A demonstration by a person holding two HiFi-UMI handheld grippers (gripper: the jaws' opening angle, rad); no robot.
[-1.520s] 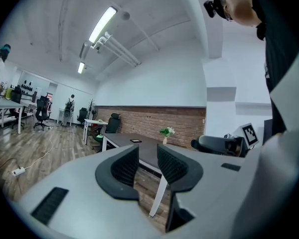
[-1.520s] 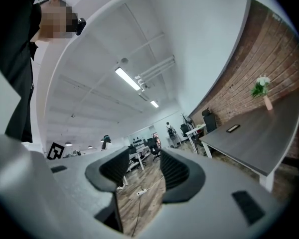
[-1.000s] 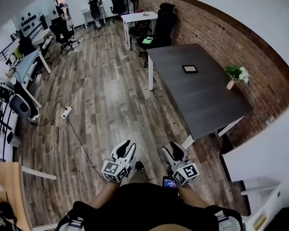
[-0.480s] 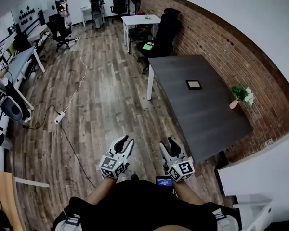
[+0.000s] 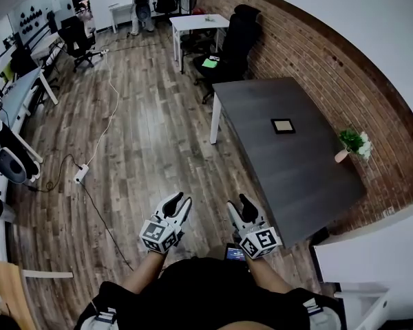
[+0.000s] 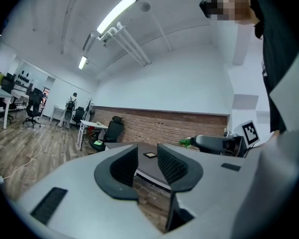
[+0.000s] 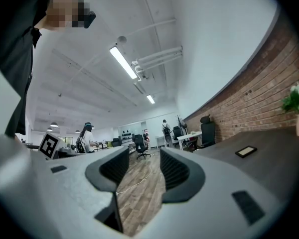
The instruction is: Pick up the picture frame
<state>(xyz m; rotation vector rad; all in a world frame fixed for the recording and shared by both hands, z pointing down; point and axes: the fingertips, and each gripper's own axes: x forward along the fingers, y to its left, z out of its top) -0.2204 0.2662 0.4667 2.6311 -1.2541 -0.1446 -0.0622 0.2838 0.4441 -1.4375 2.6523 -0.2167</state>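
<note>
The picture frame (image 5: 283, 126) lies flat on the dark grey table (image 5: 292, 177), roughly mid-table and toward the brick-wall (image 5: 344, 67) side, its pale pane facing up. Nothing touches it. At about 4 o'clock from it, near the table's wall-side edge, stands a small vase of flowers (image 5: 351, 145), well apart from the frame. A black office chair (image 5: 235, 40) sits past the table's far end, at about 11 o'clock from the frame.

Both tools are well short of the table, held low in front of the person over the wooden floor (image 5: 144, 150). From them the frame sits at about 1 o'clock. The left gripper (image 5: 179, 201) has its jaws apart with nothing between them; its own view looks across toward the table. The right gripper (image 5: 239, 203) is likewise spread and empty, with only floor showing in the gap and the frame off to its right.

By my reading, the step in hand is the approach; no reach has begun. The next move calls for walking up to the table's near long side, then bringing one gripper, likely the right, down over an edge of the frame. Because the frame lies flat, a jaw would probably have to catch its rim, and the vase should be kept clear. A cable (image 5: 107, 126) trails across the floor at 10 o'clock, away from that path.
</note>
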